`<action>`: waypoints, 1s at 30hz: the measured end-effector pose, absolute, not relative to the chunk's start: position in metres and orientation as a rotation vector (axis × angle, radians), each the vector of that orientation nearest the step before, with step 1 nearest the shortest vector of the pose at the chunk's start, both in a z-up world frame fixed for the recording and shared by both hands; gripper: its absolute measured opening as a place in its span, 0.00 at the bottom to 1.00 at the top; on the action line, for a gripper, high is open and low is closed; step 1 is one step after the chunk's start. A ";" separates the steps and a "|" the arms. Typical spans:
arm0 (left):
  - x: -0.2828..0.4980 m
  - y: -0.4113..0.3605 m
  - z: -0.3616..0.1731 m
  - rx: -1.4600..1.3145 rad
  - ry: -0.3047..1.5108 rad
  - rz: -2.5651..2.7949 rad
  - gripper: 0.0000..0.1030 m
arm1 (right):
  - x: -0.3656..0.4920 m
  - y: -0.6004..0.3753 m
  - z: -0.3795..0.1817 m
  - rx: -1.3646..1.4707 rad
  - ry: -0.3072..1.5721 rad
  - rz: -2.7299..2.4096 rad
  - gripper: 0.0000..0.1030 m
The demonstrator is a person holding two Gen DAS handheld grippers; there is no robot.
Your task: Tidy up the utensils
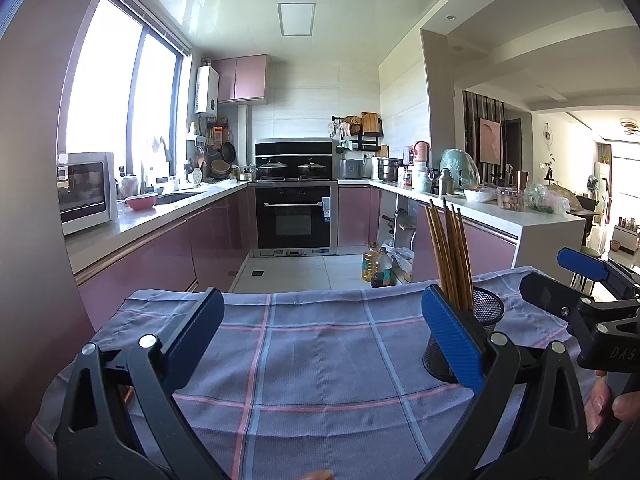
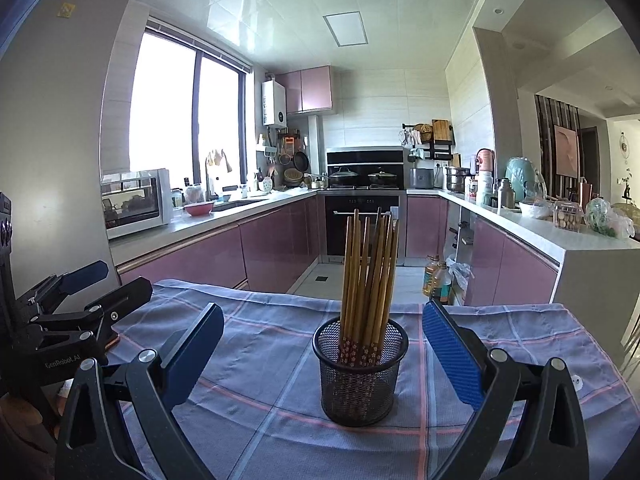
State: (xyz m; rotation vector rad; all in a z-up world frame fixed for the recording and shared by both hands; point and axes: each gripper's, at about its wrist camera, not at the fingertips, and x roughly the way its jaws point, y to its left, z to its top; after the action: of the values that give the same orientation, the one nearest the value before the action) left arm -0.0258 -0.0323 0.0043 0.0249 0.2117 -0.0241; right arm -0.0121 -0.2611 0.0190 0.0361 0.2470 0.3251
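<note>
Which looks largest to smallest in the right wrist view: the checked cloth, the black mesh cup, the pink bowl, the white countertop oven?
1. Checked blue-and-pink cloth
2. Black wire-mesh cup
3. White countertop oven
4. Pink bowl

The cup is much nearer the camera than the oven, so their true order is unsure.

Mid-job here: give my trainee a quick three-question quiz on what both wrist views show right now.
1. True or false: the chopsticks stand upright in the mesh holder.
2. What does the holder rest on?
3. Which claw is empty: A left only, B right only, C both?

Key:
1. True.
2. The checked cloth.
3. C: left claw and right claw are both open.
</note>
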 end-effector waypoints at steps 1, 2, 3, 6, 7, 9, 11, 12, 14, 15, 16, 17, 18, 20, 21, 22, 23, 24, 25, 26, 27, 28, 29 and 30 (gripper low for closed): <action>-0.027 -0.033 0.005 0.024 0.211 -0.026 0.94 | -0.013 -0.261 0.019 0.037 0.246 0.325 0.93; -0.026 -0.033 0.005 0.023 0.211 -0.026 0.94 | -0.012 -0.261 0.019 0.037 0.246 0.325 0.93; -0.027 -0.033 0.005 0.023 0.209 -0.026 0.94 | -0.012 -0.261 0.020 0.036 0.247 0.325 0.93; -0.029 -0.033 0.005 0.024 0.208 -0.025 0.95 | -0.013 -0.261 0.020 0.038 0.246 0.324 0.93; -0.029 -0.033 0.005 0.023 0.207 -0.023 0.95 | -0.013 -0.260 0.020 0.038 0.247 0.324 0.93; -0.029 -0.034 0.005 0.024 0.208 -0.024 0.95 | -0.013 -0.260 0.020 0.039 0.247 0.324 0.93; -0.029 -0.034 0.005 0.025 0.207 -0.024 0.94 | -0.013 -0.260 0.020 0.038 0.246 0.326 0.93; -0.030 -0.034 0.005 0.027 0.207 -0.023 0.94 | -0.014 -0.260 0.020 0.037 0.245 0.325 0.93; -0.030 -0.033 0.005 0.025 0.207 -0.024 0.95 | -0.014 -0.260 0.019 0.039 0.246 0.325 0.93; -0.030 -0.033 0.005 0.024 0.208 -0.026 0.95 | -0.014 -0.260 0.020 0.041 0.246 0.324 0.93; -0.030 -0.033 0.005 0.023 0.208 -0.026 0.94 | -0.013 -0.260 0.019 0.042 0.247 0.324 0.93; -0.031 -0.033 0.005 0.024 0.208 -0.026 0.94 | -0.013 -0.260 0.019 0.044 0.248 0.324 0.93; -0.031 -0.033 0.005 0.024 0.207 -0.026 0.94 | -0.014 -0.260 0.018 0.044 0.248 0.323 0.93; -0.031 -0.033 0.005 0.024 0.207 -0.026 0.94 | -0.014 -0.260 0.018 0.044 0.249 0.323 0.93; -0.031 -0.033 0.005 0.025 0.207 -0.026 0.95 | -0.014 -0.259 0.018 0.045 0.250 0.324 0.93; -0.030 -0.033 0.005 0.024 0.208 -0.026 0.94 | -0.014 -0.259 0.018 0.044 0.252 0.326 0.93; -0.031 -0.033 0.005 0.023 0.208 -0.025 0.95 | -0.013 -0.259 0.018 0.044 0.253 0.326 0.93; -0.031 -0.033 0.005 0.023 0.208 -0.026 0.95 | -0.014 -0.259 0.018 0.043 0.253 0.327 0.93; -0.031 -0.033 0.005 0.023 0.208 -0.026 0.94 | -0.013 -0.258 0.018 0.043 0.252 0.327 0.93; -0.031 -0.033 0.005 0.025 0.209 -0.025 0.95 | -0.013 -0.258 0.019 0.044 0.252 0.327 0.93; -0.031 -0.033 0.005 0.024 0.208 -0.025 0.94 | -0.013 -0.258 0.019 0.044 0.253 0.328 0.93; -0.031 -0.033 0.005 0.023 0.207 -0.026 0.95 | -0.012 -0.258 0.019 0.044 0.252 0.328 0.93; -0.031 -0.033 0.005 0.023 0.208 -0.026 0.94 | -0.012 -0.258 0.019 0.044 0.252 0.328 0.93; -0.031 -0.033 0.005 0.023 0.208 -0.025 0.95 | -0.012 -0.257 0.019 0.044 0.253 0.329 0.93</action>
State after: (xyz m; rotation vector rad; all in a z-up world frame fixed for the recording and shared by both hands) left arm -0.0309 -0.0331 0.0047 0.0233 0.2076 -0.0254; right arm -0.0117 -0.2574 0.0191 0.0444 0.2533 0.3291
